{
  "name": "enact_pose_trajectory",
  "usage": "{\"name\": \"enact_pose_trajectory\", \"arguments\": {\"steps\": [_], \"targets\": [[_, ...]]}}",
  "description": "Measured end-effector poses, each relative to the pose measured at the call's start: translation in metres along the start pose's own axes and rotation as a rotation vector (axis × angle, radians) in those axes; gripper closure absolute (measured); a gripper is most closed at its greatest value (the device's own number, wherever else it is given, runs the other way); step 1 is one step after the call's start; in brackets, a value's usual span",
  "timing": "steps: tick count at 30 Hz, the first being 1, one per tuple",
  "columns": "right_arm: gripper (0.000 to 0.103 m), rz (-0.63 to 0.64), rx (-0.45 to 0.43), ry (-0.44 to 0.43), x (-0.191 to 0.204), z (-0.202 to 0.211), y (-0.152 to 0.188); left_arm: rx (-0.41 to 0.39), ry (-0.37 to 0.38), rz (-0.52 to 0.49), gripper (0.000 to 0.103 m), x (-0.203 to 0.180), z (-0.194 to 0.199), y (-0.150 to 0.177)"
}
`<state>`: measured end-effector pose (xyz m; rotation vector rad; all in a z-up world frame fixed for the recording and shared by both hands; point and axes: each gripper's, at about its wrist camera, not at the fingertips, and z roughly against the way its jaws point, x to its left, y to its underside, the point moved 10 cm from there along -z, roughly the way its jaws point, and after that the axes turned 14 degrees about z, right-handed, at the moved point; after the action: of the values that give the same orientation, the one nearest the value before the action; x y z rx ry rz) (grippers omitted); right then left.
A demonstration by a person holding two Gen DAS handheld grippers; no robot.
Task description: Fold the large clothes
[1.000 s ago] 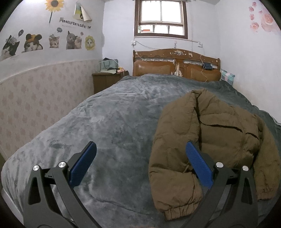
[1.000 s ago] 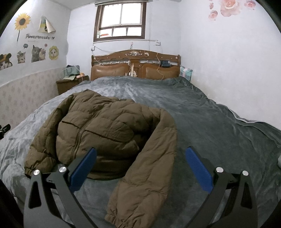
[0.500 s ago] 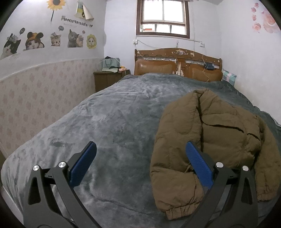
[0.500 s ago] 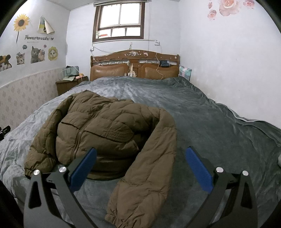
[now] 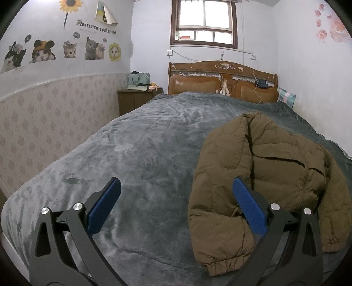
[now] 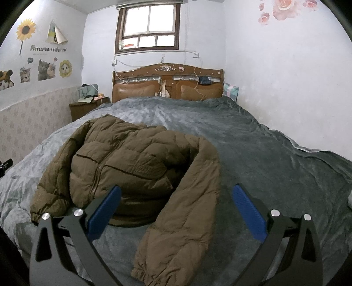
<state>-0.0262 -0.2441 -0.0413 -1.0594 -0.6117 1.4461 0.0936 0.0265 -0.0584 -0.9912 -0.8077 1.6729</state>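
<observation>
A bed (image 5: 154, 140) covered by a grey plush blanket (image 6: 275, 158) fills the space ahead of both tongs and runs away from them to a carved wooden headboard (image 5: 222, 77) at the far wall. Above the headboard, straight ahead of the tongs, is a window (image 6: 149, 28).

A brown padded jacket (image 6: 132, 158) lies on the blanket, zip side up, with both sleeves spread outward. In the left wrist view the jacket (image 5: 275, 167) lies ahead and to the right of the left tongs (image 5: 175, 198); its near sleeve runs back toward the camera, ending in a gathered cuff (image 5: 222, 266) beside and below the right-hand blue pad. In the right wrist view the jacket lies ahead and to the left of the right tongs (image 6: 176, 202); one sleeve (image 6: 182, 209) comes forward between the two pads, and its cuff lies low between the two black arms.

Both tongs are held wide apart with nothing between the blue pads; whether any pad touches the fabric cannot be told.

A dark wooden bedside cabinet (image 5: 136, 99) stands far ahead to the left, beside the headboard, with a pale bag (image 5: 138, 79) on top. Cat and sunflower stickers (image 5: 66, 48) mark the wall to the left of the tongs, and pink rose stickers (image 6: 283, 8) the wall to the right.
</observation>
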Motion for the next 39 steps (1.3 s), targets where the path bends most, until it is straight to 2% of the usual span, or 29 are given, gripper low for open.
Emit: {"name": "enact_pose_trajectory", "arguments": {"steps": [39], "targets": [[0.002, 0.017, 0.009, -0.001, 0.0007, 0.0004, 0.0006, 0.003, 0.01, -0.003, 0.003, -0.0053, -0.0003, -0.0011]]}}
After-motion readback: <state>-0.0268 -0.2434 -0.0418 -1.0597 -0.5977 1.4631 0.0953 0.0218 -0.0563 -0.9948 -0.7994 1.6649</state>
